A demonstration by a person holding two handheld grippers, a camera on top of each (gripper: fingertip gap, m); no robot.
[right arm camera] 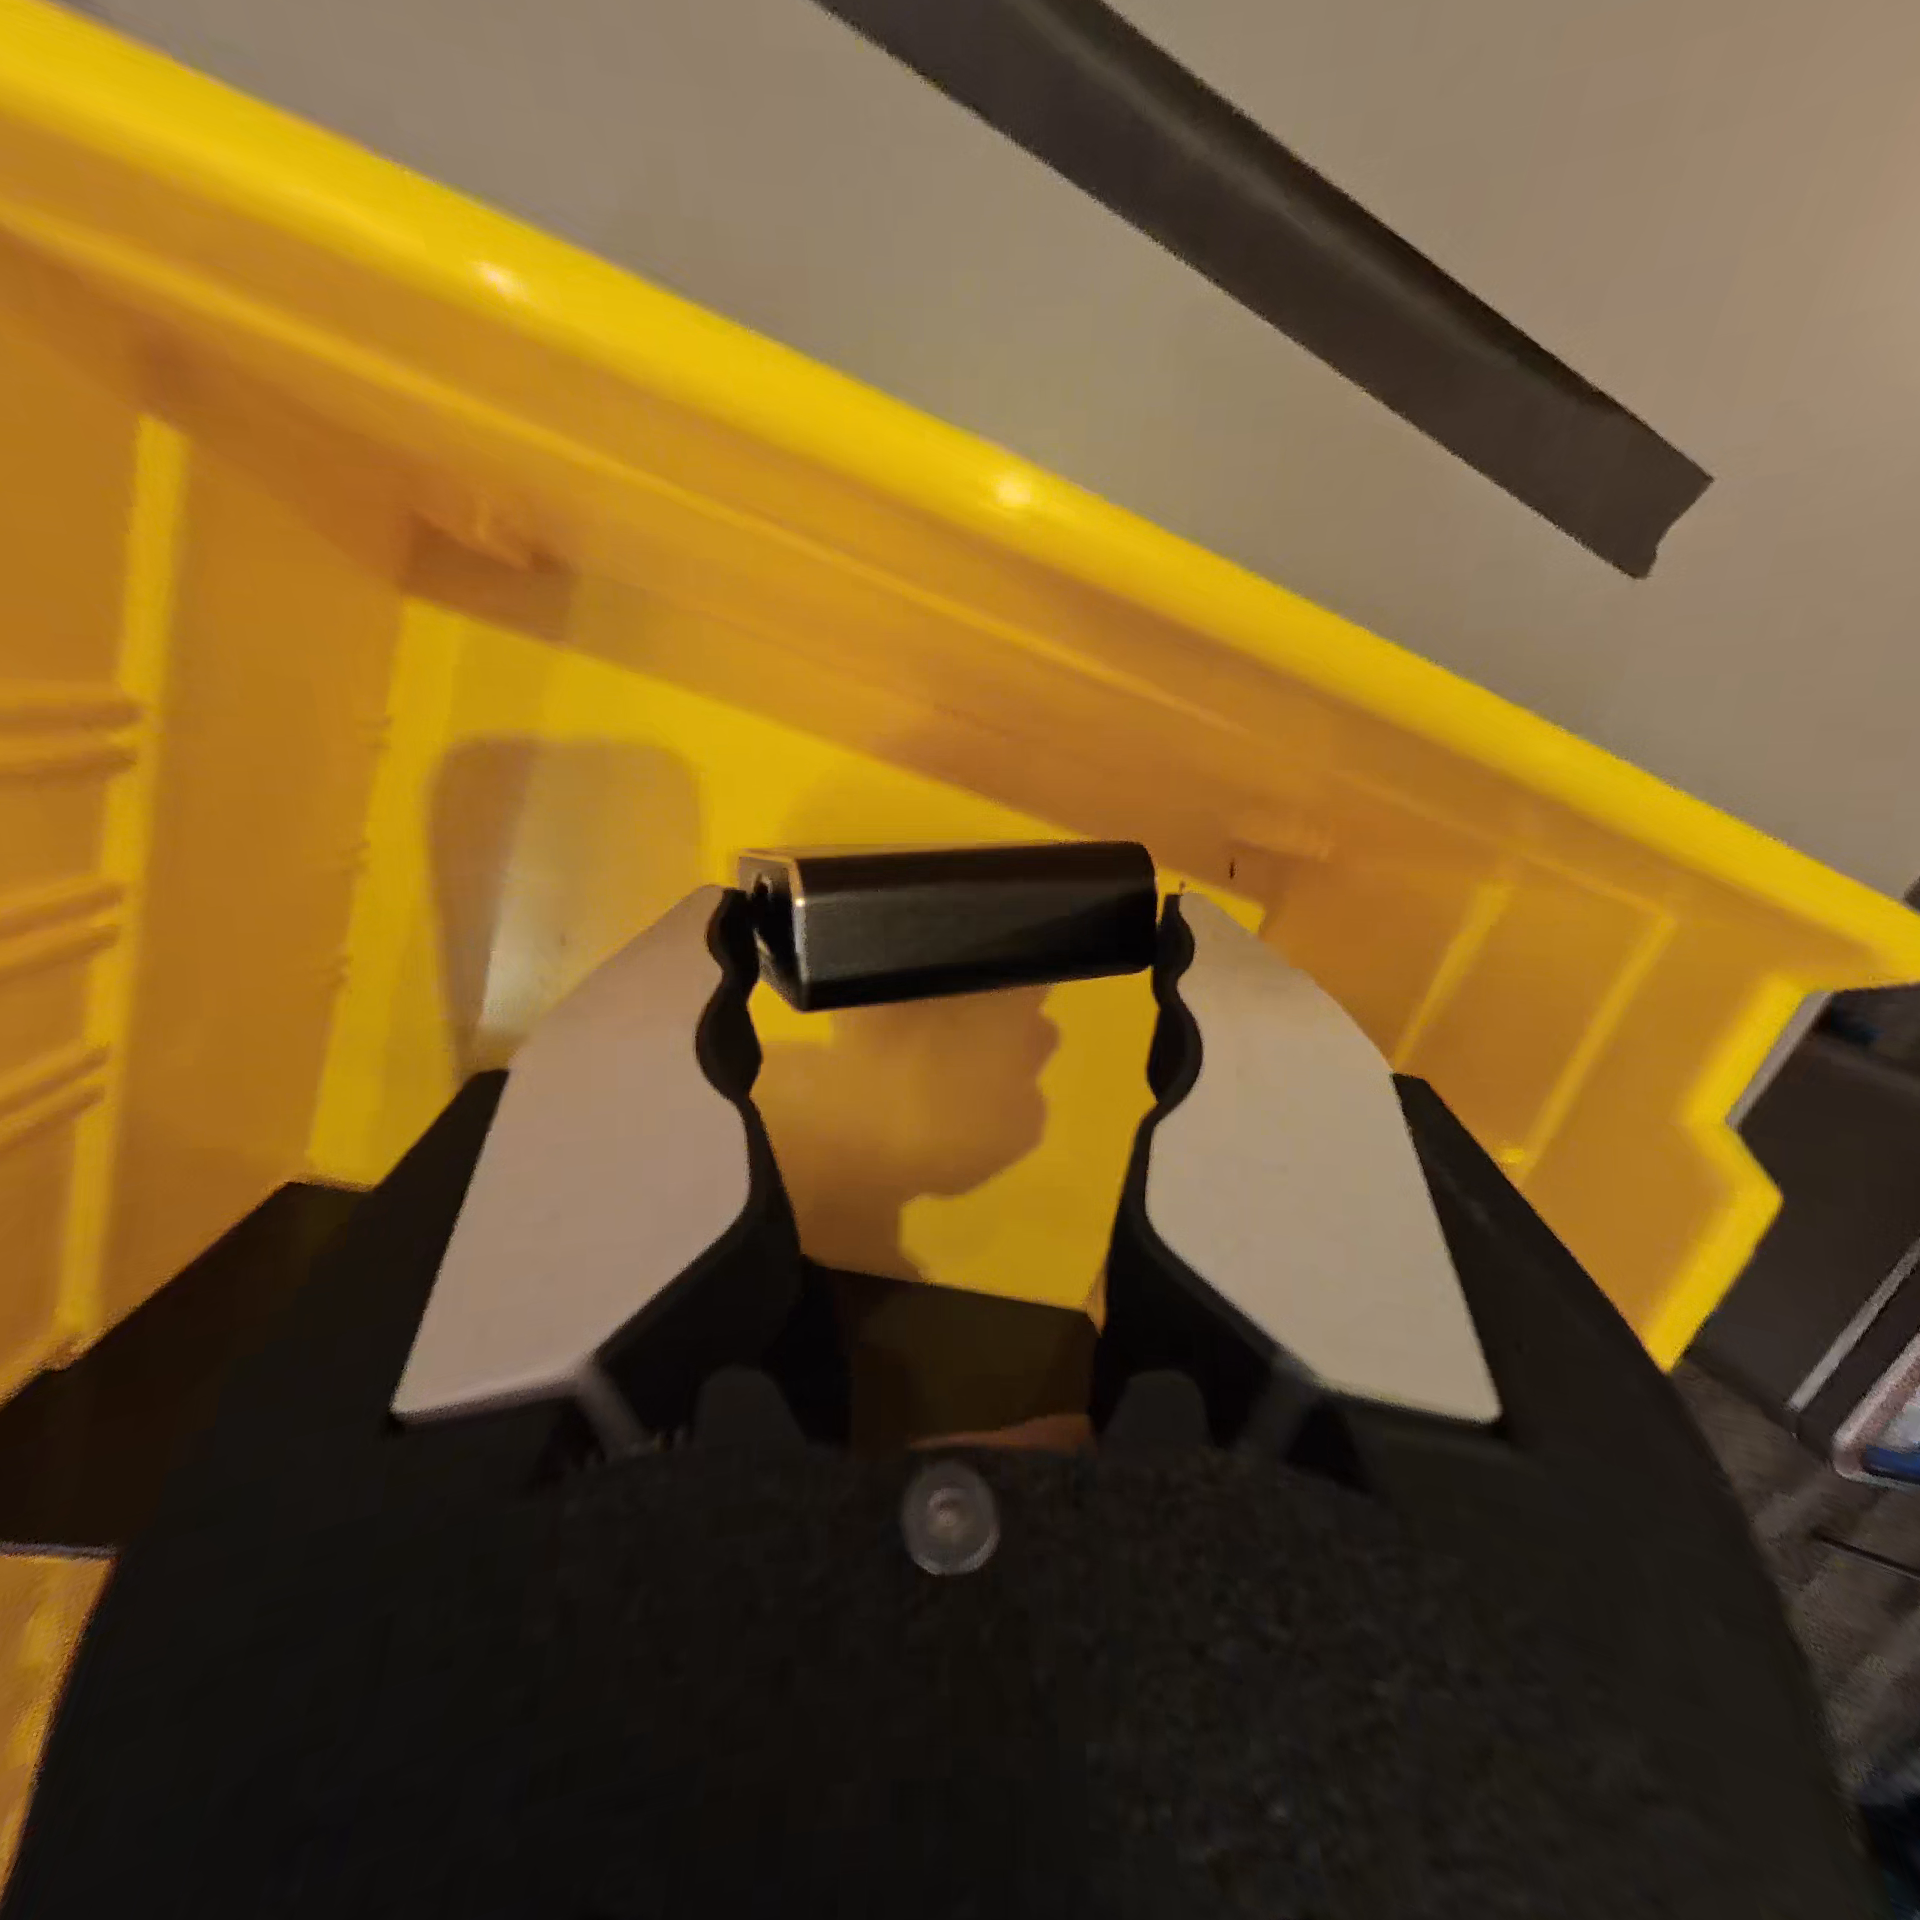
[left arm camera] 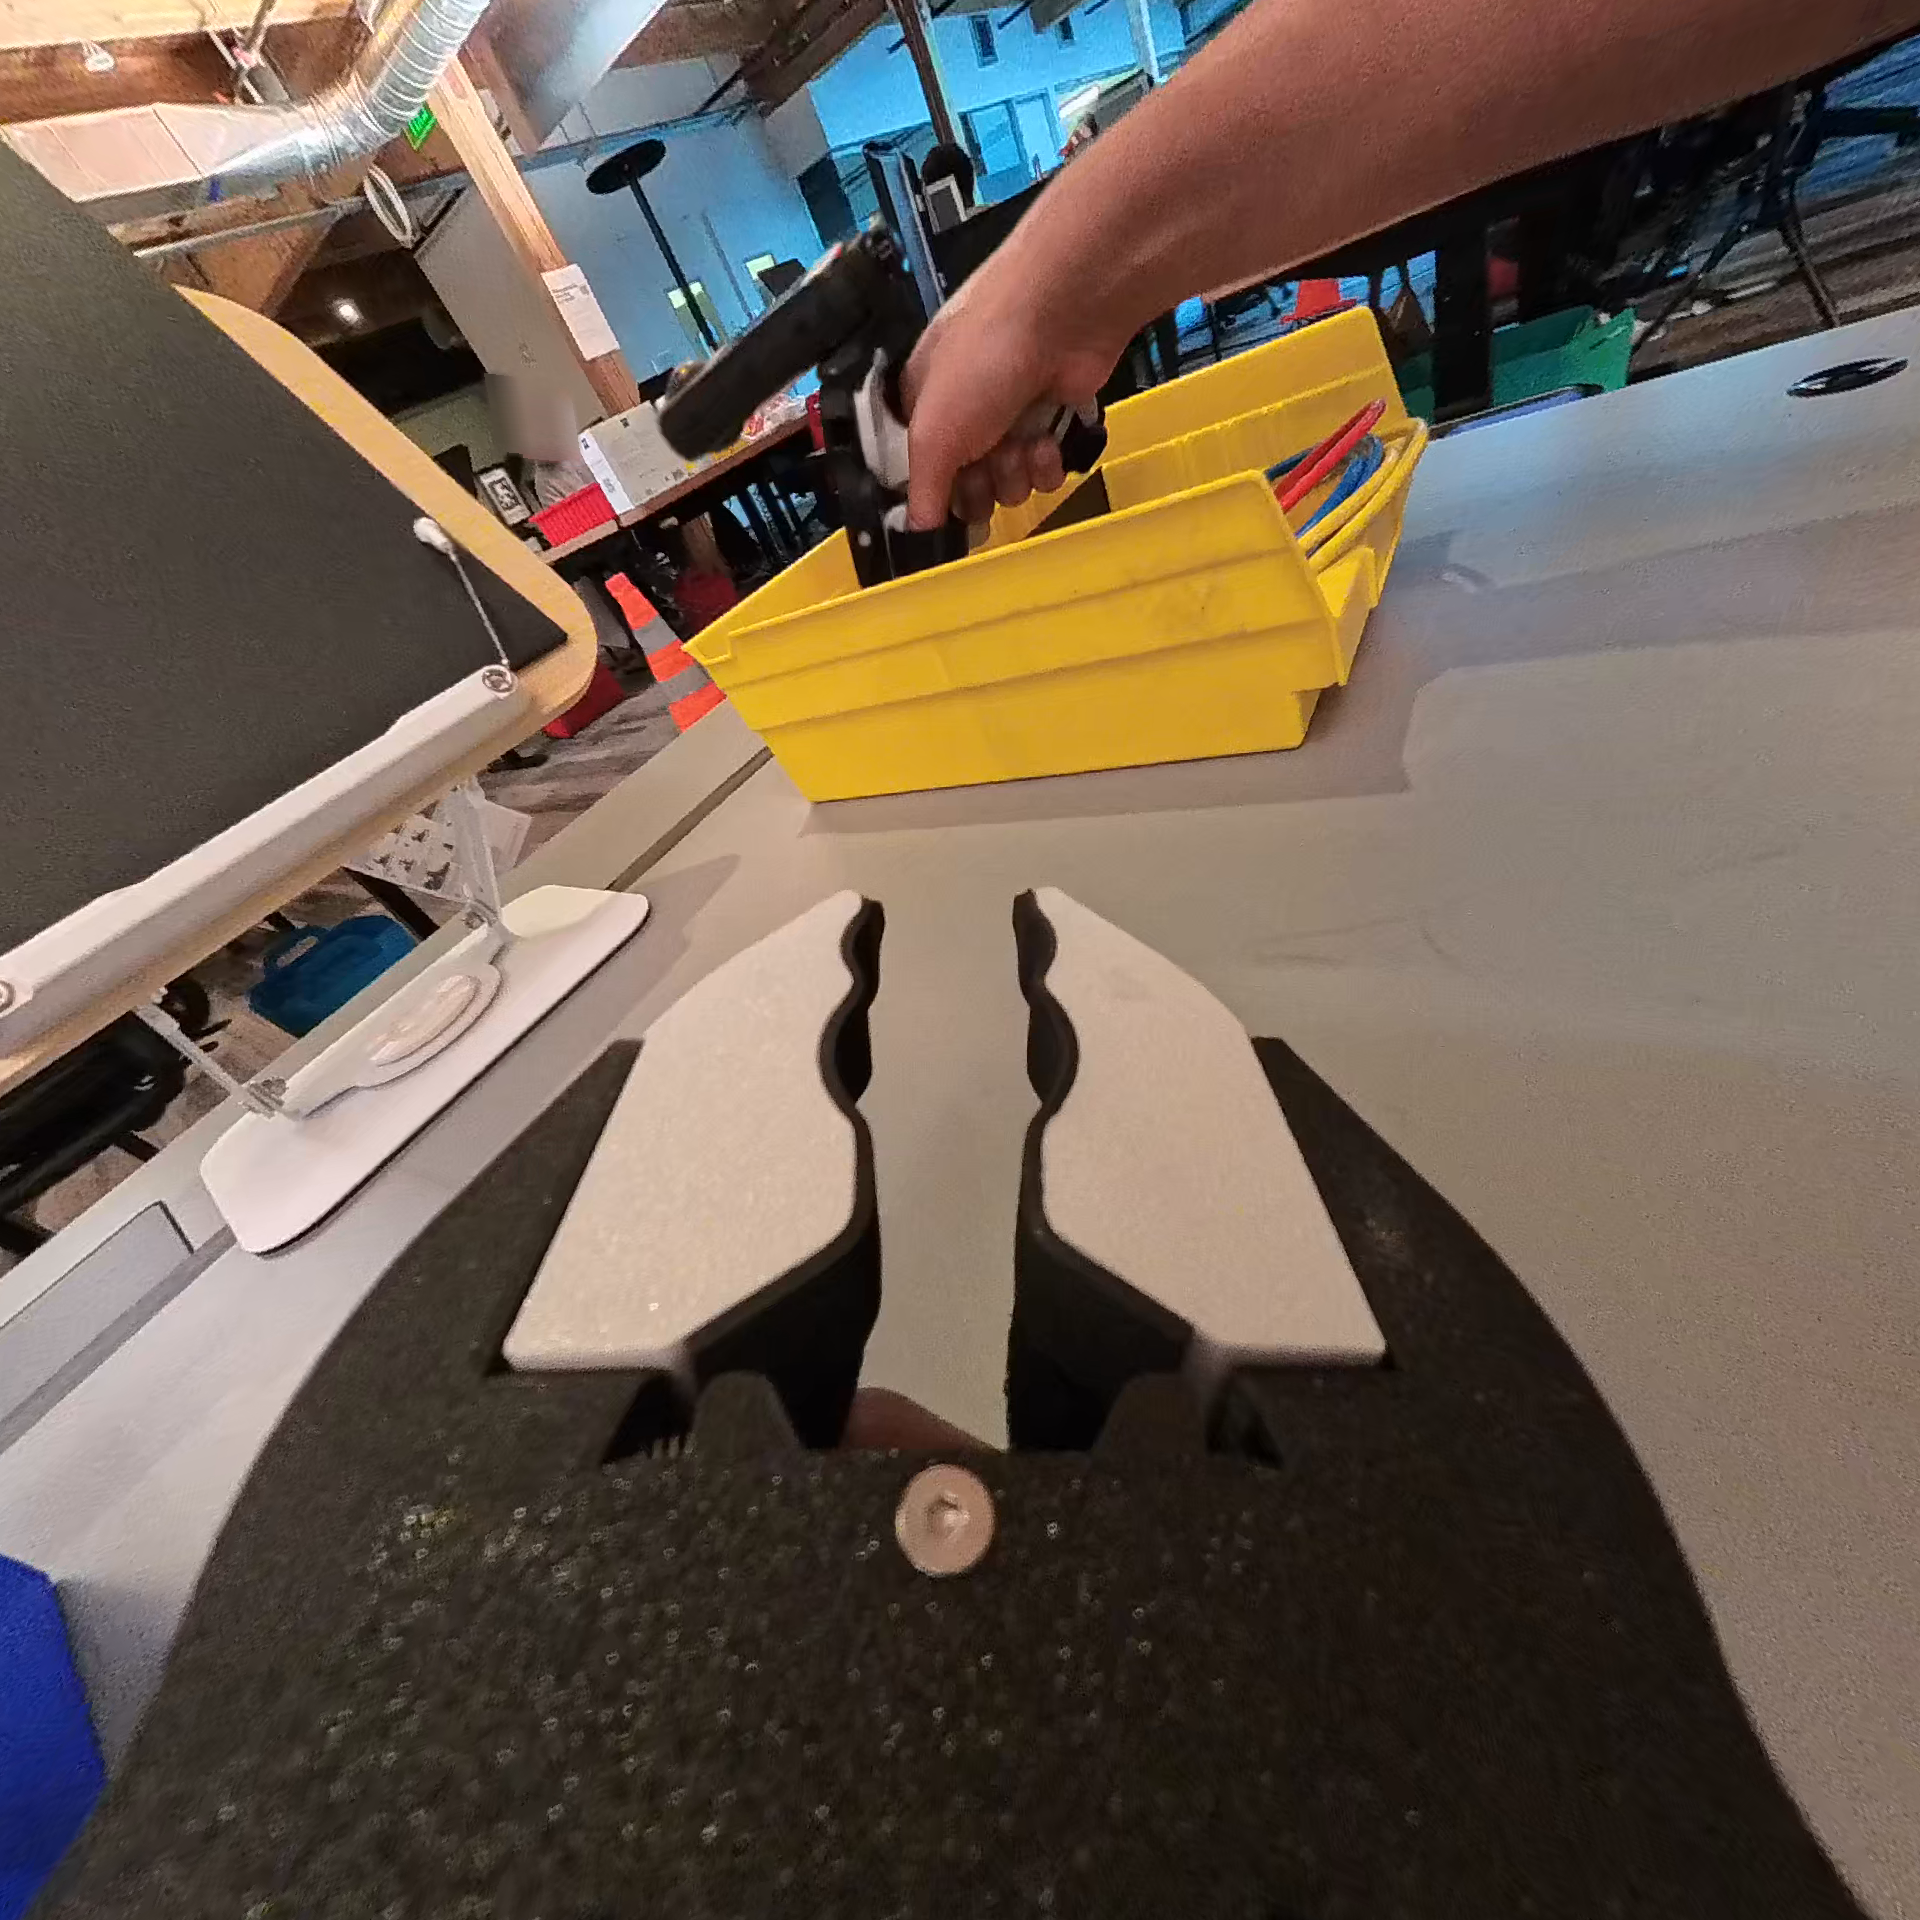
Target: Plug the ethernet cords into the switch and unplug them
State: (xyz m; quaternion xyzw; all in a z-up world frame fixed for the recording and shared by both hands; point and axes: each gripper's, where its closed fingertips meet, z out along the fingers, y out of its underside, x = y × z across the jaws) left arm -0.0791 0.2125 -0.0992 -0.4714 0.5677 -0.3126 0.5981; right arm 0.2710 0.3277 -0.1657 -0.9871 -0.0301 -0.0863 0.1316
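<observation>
Pinching the small black switch [right arm camera: 951,925] crosswise between their tips, the right tongs [right arm camera: 956,914] hang inside the yellow bin [right arm camera: 312,623]; the left tongs [left arm camera: 948,914] hover spread over the bench [left arm camera: 1558,987].

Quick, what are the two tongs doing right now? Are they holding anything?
Left tongs: open, holding nothing, above the grey table.
Right tongs: shut on a small black box, inside the yellow bin.

A bright yellow bin [left arm camera: 1039,665] sits at twelve o'clock on the pale grey table [left arm camera: 1558,987], with red, blue and yellow cords [left arm camera: 1335,473] at its two o'clock end. The left gripper [left arm camera: 945,925] has white fingers [left arm camera: 727,1122] edged black. The switch [right arm camera: 951,925] is glossy black against yellow.
</observation>
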